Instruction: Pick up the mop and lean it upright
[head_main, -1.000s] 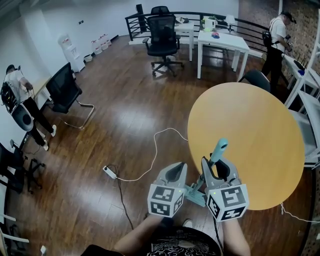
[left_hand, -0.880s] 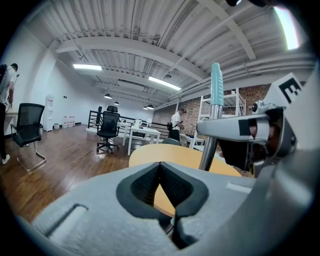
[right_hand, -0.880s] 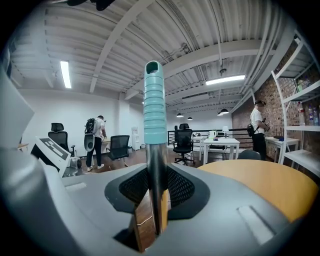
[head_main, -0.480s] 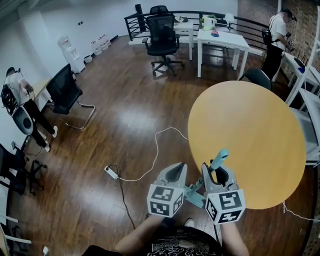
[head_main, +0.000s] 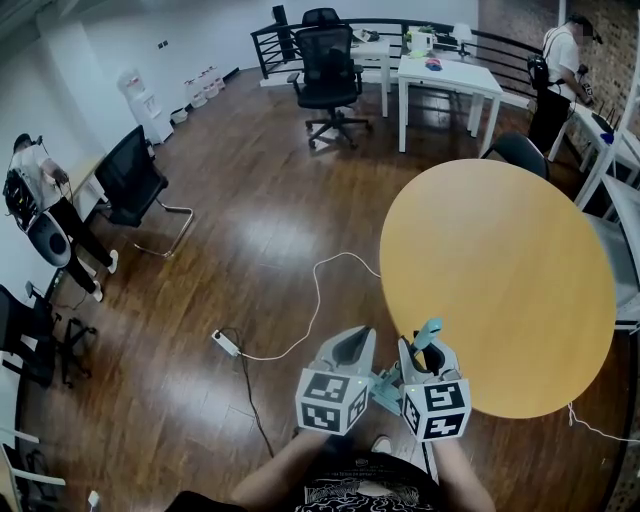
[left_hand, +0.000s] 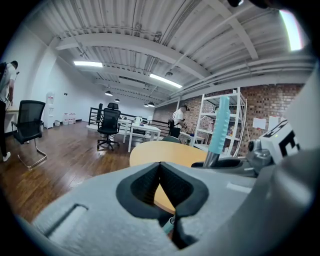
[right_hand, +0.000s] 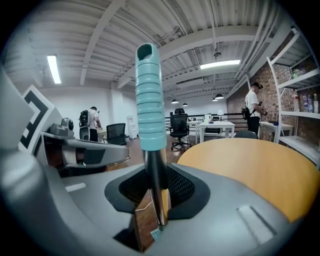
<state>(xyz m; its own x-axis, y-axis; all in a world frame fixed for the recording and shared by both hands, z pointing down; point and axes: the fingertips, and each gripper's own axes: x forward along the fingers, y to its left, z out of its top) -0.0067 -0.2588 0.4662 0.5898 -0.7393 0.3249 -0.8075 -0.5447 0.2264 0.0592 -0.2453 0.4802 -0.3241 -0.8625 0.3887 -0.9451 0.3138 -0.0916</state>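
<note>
We hold the mop (head_main: 428, 335) upright beside the round table (head_main: 500, 260)
Our right tool (head_main: 428, 352) is clamped on the mop shaft, long axis near vertical, just beside the table's near edge; our left tool (head_main: 352, 342), jaws closed together, sits farther from the table

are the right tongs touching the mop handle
Touching. The right gripper view shows the right tongs clamped on the mop handle, its metal shaft pinched between them.

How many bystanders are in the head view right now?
2. One person stands at the left wall beside a black chair; a second person stands at the top right, past the white table. Others may be hidden off-frame.
</note>
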